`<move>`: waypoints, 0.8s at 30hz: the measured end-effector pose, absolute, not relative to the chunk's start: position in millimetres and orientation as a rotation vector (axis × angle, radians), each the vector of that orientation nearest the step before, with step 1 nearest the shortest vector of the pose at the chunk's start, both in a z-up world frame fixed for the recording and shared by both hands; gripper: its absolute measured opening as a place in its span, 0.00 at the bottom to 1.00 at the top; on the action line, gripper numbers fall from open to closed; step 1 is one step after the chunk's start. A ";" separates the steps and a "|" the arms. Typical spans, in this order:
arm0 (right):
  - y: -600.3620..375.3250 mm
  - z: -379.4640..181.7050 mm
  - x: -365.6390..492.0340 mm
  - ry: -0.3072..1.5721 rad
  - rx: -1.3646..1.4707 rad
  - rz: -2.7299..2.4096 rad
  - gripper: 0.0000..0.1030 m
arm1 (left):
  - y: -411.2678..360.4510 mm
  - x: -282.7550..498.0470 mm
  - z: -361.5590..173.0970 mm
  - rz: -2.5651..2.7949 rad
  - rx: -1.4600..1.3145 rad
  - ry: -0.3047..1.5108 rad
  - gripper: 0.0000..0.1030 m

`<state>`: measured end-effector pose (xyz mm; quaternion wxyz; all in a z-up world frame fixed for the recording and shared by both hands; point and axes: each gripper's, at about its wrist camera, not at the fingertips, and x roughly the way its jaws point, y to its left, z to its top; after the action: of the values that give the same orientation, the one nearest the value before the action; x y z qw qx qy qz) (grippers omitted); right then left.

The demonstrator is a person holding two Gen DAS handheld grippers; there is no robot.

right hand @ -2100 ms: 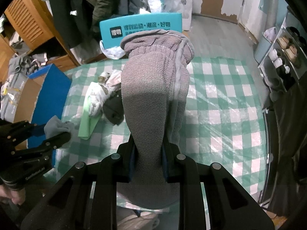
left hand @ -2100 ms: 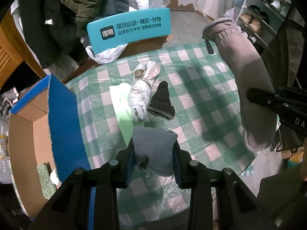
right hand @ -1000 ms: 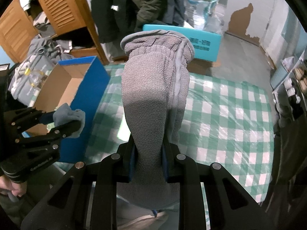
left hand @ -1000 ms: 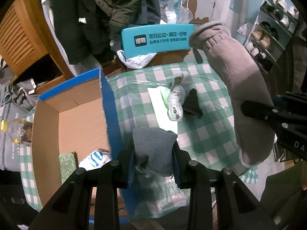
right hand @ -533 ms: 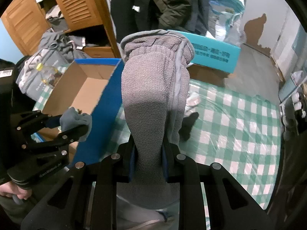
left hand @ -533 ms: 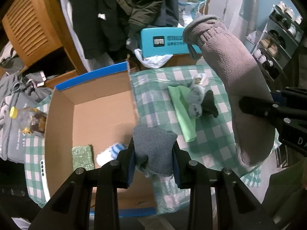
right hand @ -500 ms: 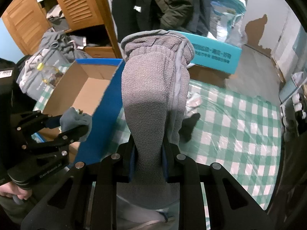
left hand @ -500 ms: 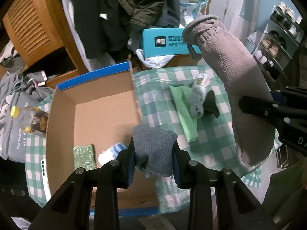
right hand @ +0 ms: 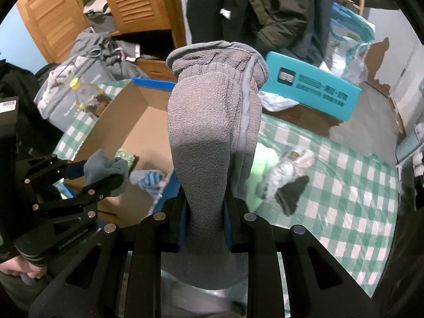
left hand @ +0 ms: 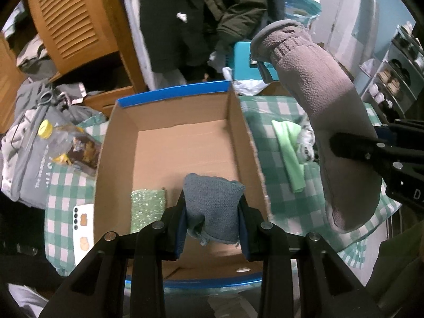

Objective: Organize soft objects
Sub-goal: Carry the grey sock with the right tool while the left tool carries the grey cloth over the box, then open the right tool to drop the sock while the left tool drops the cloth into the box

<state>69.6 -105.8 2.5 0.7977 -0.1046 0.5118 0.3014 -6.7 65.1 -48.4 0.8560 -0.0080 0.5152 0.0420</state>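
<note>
My left gripper (left hand: 212,209) is shut on a small blue-grey cloth (left hand: 213,206) and holds it above the open cardboard box (left hand: 172,143) with blue outer walls. My right gripper (right hand: 206,212) is shut on a long fuzzy grey sock (right hand: 212,132), held upright to the right of the box; the sock also shows in the left wrist view (left hand: 323,122). Inside the box lie a green sponge (left hand: 147,206) and a blue striped sock (right hand: 148,179). On the checked tablecloth (right hand: 344,185) lie a green cloth (left hand: 288,153), a pale patterned sock (right hand: 286,169) and a black sock (right hand: 291,194).
A teal box (right hand: 312,87) stands behind the table. A bottle (left hand: 61,143) and grey bag (left hand: 29,164) lie left of the box, a white phone (left hand: 83,228) beside it. Dark coats (left hand: 201,21) hang behind, and a wooden louvred cabinet (left hand: 69,26) stands at the back left.
Both grippers have swung left with their loads. The left gripper with the blue-grey cloth has moved from over the table to over the open box. The sock follows alongside.
</note>
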 end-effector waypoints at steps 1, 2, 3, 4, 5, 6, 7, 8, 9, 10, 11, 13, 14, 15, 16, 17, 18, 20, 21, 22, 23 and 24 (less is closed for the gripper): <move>-100.9 2.3 69.5 1.099 -0.227 0.653 0.20 | 68.6 -7.9 -48.5 0.095 -0.019 1.082 0.32; -95.0 2.4 69.1 1.100 -0.227 0.661 0.20 | 73.7 -9.0 -49.0 0.104 -0.021 1.082 0.32; -88.4 2.2 68.6 1.100 -0.232 0.667 0.20 | 76.9 -9.4 -49.3 0.111 -0.024 1.082 0.32; -84.5 2.0 68.5 1.100 -0.235 0.669 0.20 | 79.9 -9.8 -49.7 0.115 -0.027 1.082 0.32; -77.8 1.7 68.0 1.101 -0.239 0.676 0.20 | 84.8 -10.7 -50.4 0.121 -0.032 1.083 0.32; -70.9 1.3 67.6 1.103 -0.242 0.682 0.20 | 88.4 -11.1 -51.1 0.125 -0.037 1.084 0.32; -67.7 1.0 67.4 1.105 -0.242 0.687 0.20 | 90.8 -11.5 -51.4 0.129 -0.040 1.085 0.32; -60.3 0.2 67.1 1.107 -0.245 0.695 0.20 | 95.5 -12.3 -52.5 0.134 -0.045 1.087 0.32; -53.5 -0.8 66.8 1.109 -0.249 0.700 0.20 | 99.1 -12.9 -53.2 0.139 -0.048 1.089 0.32; -48.0 -1.7 66.2 1.111 -0.253 0.704 0.20 | 101.8 -14.1 -54.2 0.143 -0.051 1.090 0.32; -41.2 -3.3 65.6 1.114 -0.258 0.710 0.20 | 106.6 -14.9 -55.5 0.150 -0.057 1.092 0.32; -29.6 -6.8 64.8 1.120 -0.268 0.719 0.20 | 112.7 -15.4 -57.2 0.159 -0.062 1.096 0.32; -24.5 -8.5 64.3 1.123 -0.272 0.723 0.20 | 116.9 -15.6 -58.6 0.165 -0.066 1.099 0.32; -18.2 -11.0 63.7 1.128 -0.277 0.728 0.20 | 120.8 -15.6 -60.4 0.172 -0.070 1.102 0.32; -14.4 -12.4 63.3 1.131 -0.280 0.732 0.20 | 123.9 -15.1 -62.1 0.176 -0.075 1.106 0.32; -8.6 -15.2 62.6 1.136 -0.285 0.736 0.20 | 126.8 -15.0 -63.9 0.181 -0.080 1.110 0.32; -4.5 -17.4 62.4 1.140 -0.290 0.739 0.20 | 129.2 -15.1 -65.8 0.186 -0.083 1.114 0.32; 4.6 -22.9 61.9 1.149 -0.302 0.743 0.20 | 133.3 -15.6 -68.9 0.198 -0.084 1.119 0.32; 6.8 -24.8 61.7 1.153 -0.305 0.745 0.20 | 135.5 -15.5 -70.7 0.206 -0.082 1.123 0.32; 10.7 -27.5 61.5 1.159 -0.309 0.746 0.20 | 136.4 -15.7 -71.3 0.210 -0.081 1.125 0.32; 13.7 -29.9 61.8 1.164 -0.310 0.747 0.20 | 138.2 -15.8 -72.8 0.212 -0.083 1.127 0.32; 16.4 -32.0 61.6 1.169 -0.312 0.749 0.20 | 139.7 -15.9 -74.1 0.212 -0.086 1.129 0.32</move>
<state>61.6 16.4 -32.0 0.7574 -0.1431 0.5364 0.3437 -15.9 139.7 -74.1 0.8387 -0.0405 0.5338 0.1001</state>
